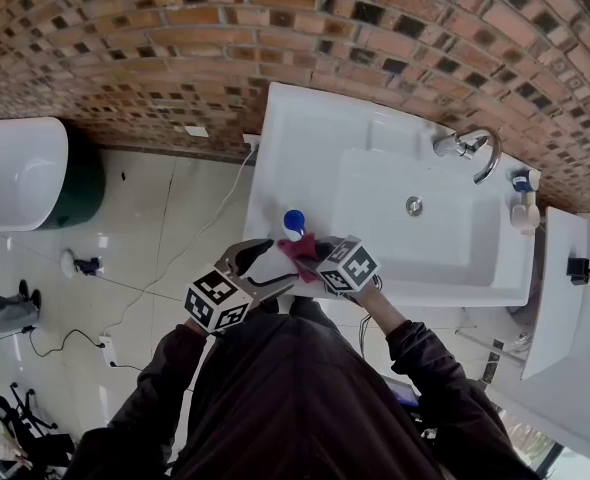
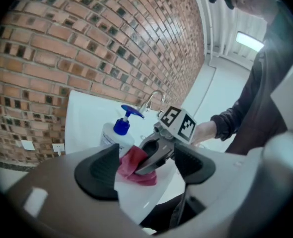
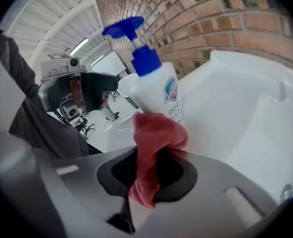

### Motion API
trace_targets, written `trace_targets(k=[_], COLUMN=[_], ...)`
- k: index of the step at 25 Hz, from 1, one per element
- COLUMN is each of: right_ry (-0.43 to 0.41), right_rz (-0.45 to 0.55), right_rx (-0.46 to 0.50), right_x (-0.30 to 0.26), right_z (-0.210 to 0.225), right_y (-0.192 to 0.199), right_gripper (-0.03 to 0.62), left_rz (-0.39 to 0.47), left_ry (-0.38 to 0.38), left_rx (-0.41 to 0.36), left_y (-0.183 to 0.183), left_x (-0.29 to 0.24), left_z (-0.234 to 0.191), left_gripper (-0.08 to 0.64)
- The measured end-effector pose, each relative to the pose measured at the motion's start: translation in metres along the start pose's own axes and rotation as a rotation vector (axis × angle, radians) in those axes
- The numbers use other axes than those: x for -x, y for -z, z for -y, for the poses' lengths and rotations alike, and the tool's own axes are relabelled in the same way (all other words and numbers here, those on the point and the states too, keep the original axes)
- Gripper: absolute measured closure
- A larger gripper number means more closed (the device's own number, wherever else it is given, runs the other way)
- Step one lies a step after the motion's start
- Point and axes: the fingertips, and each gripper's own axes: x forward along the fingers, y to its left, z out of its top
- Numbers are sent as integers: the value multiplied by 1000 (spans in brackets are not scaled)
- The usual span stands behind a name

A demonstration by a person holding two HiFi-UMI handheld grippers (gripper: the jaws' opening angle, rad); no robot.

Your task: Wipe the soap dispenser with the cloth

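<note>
Soap dispenser (image 3: 156, 90): white with a blue pump, upright on the corner ledge of the white basin (image 1: 295, 138), directly ahead of my right fingertips. Red cloth (image 3: 154, 148): pinched between the fingers of my right gripper (image 3: 145, 175), which are drawn narrow on it. Its bunched end stands out past the tips and presses against the dispenser's lower body. My left gripper (image 2: 146, 167): fingers spread wide, clamping nothing. The cloth and the right gripper's tips lie in the gap between them. The cloth sits close to the finger on the left of the left gripper view; whether it touches, I cannot tell. The dispenser stands just beyond that same finger. Tap (image 1: 472, 148): well beyond both sets of fingertips, before the brick wall (image 1: 175, 58)
</note>
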Motion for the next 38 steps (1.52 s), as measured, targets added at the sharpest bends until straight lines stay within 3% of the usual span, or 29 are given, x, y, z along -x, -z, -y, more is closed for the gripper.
trace_targets(k=[3,4,6,9,16,20,38], right_ry=[-11,-13,-10,7,21,63,64], right_rz=[128,177,269,364,397,407,387], right_rx=[25,31,59,114,169,253,250], right_x=[37,53,85,121,131,135,135], right_z=[-23,-34,-57,-84,-98,-103,-107], right_y=[-19,-26,-40,-54,-58,-70,-76], right_gripper=[526,526,525,525,525,529,528], left_rz=[38,55,99,149,135,138,145], left_ry=[1,4,3,-9,13,14,0], left_rx=[-14,-19,-25,-47,-107,-114,-98], left_y=[-10,-14,-23,-34,-42,-42,-38], left_x=[8,12,23,36,35,35,43], left_z=[9,14,23,33,47,50,46], left_gripper=[245,302,482,558,559,559,559])
